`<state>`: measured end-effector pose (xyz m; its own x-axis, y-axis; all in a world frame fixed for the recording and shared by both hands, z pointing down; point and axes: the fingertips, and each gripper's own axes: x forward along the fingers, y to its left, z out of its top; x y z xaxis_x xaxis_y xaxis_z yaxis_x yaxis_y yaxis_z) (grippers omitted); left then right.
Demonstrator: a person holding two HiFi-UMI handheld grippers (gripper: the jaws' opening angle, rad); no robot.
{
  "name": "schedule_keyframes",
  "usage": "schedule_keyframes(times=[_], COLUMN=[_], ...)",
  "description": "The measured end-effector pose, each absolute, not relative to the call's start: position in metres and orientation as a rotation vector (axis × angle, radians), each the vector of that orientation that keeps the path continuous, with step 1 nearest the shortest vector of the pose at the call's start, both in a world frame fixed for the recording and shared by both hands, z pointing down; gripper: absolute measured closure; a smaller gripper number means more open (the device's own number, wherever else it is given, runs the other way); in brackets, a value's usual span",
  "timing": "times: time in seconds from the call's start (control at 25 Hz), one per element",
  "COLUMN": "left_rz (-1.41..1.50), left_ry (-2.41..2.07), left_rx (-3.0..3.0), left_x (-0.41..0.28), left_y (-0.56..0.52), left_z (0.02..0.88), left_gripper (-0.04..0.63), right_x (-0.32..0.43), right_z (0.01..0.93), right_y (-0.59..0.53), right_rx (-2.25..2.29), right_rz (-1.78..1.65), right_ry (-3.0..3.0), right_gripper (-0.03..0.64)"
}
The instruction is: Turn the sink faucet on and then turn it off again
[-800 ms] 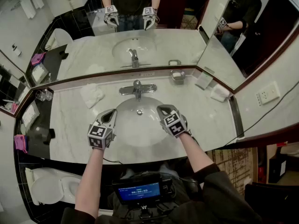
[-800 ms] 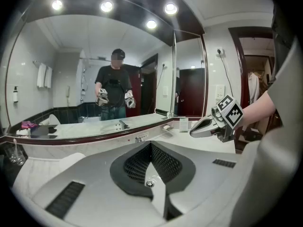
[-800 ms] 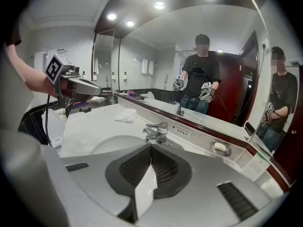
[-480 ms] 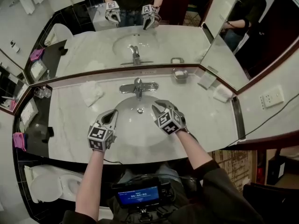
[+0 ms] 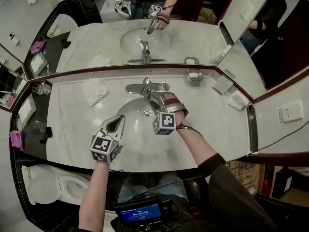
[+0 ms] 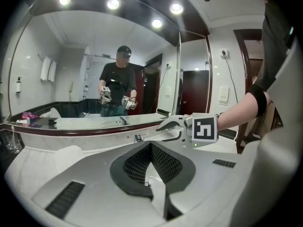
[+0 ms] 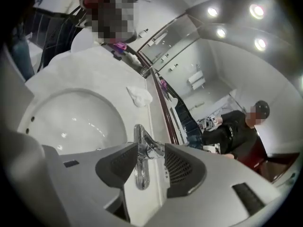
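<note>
Left tool and right tool pale grey, with dark ribbed pads; each bears a white cube of black square markers; dark sleeve on right arm.

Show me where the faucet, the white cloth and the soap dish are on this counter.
faucet (image 5: 146, 85): head view, top of its handle.
white cloth (image 5: 94, 91): head view, middle of the crumpled cloth.
soap dish (image 5: 189, 76): head view, its left rim.

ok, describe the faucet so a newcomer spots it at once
Find the white oval sink basin sunk in the marble counter. At the basin's back rim, below the mirror, stands the chrome faucet. Unlike the soap dish to its right, it has a wide base plate and a spout over the basin.
</note>
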<state>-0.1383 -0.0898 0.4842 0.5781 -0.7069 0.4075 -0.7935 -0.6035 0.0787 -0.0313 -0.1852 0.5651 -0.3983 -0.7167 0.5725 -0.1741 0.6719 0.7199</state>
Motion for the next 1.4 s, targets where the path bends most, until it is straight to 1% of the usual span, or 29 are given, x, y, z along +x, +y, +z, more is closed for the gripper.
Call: schedule_keyframes(times=[0.2,0.84,0.92,0.96,1.2,1.4], left_rz=[0.464,0.393,0.391,0.39,0.39,0.394], left_ry=[-1.247,-1.336,-1.344,-1.347,-1.351,-1.343], left_rx=[2.544,2.462,2.452,2.448,2.438,2.441], left_x=[-0.135,-0.163,-0.166,-0.167,-0.169,-0.165], left_y=[-0.089,-0.092,-0.092,-0.092,-0.095,-0.097], left_z=[0.492,0.504,0.506,0.507,0.511,0.512], left_gripper=[0.595,0.595,0.595,0.595,0.595,0.595], right_x=[-0.049,-0.077,-0.08,-0.08,-0.082,-0.084], right_z=[0.593,0.635,0.637,0.637,0.628,0.625], right_y=[-0.2,-0.232,-0.235,-0.237,-0.242,-0.241], right_rx=[0.56,0.441,0.439,0.446,0.483,0.501], right_rz=[-0.884,-0.932,-0.94,-0.949,-0.965,-0.889], right_ry=[-1.836,-1.766,-1.762,-1.762,-1.794,-1.855], right_gripper=[0.414,0.417,0.462,0.514,0.526,0.526])
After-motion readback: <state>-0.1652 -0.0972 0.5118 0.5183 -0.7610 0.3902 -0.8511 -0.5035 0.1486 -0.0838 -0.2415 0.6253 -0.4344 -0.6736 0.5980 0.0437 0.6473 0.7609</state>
